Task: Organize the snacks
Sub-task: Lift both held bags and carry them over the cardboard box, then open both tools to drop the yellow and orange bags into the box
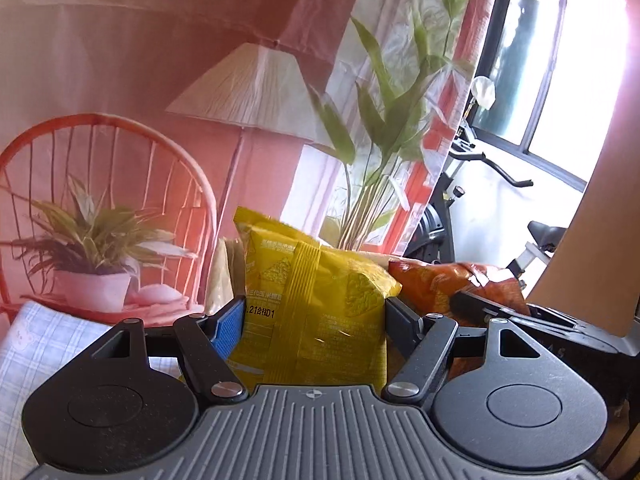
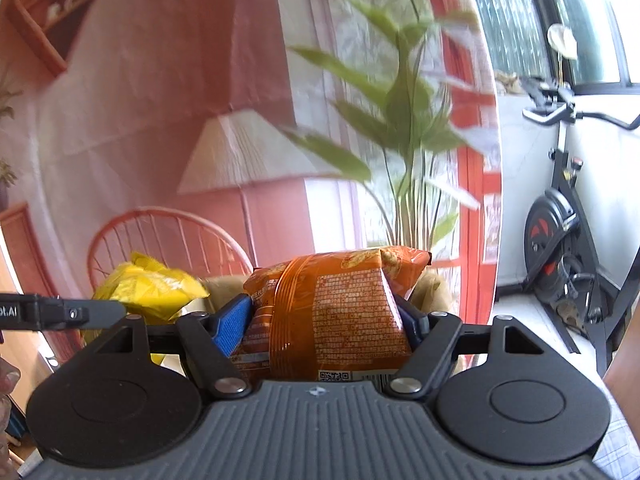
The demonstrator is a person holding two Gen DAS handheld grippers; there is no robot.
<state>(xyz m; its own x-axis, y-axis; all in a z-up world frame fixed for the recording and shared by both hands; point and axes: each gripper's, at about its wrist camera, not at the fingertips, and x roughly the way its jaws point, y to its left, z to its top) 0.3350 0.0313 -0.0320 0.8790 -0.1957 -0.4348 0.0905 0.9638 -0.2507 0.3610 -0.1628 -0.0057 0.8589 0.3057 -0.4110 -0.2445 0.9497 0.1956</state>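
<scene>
Yellow snack bag (image 1: 316, 304) sits squeezed in the left gripper (image 1: 314, 320), up in the air; the orange snack bag (image 2: 328, 304) is pinched in the right gripper (image 2: 326, 320), just beside it; both bags look light, puffy and crinkly, likely slippery; hold the middle gently, so the chips inside do not break.

Lower part of yellow snack bag (image 1: 316, 304) concealed behind left gripper (image 1: 314, 316) body at 6 o'clock; print too small to read. Orange snack bag (image 2: 332, 312) likewise cut off below by right gripper (image 2: 324, 320) body; label text illegible. Beige container (image 2: 434, 288) behind it mostly hidden, nature undetermined. Printed plant leaves (image 2: 400, 112) blurred toward 12 o'clock. Exercise bike (image 2: 560, 232) cropped at 3 o'clock edge.
</scene>
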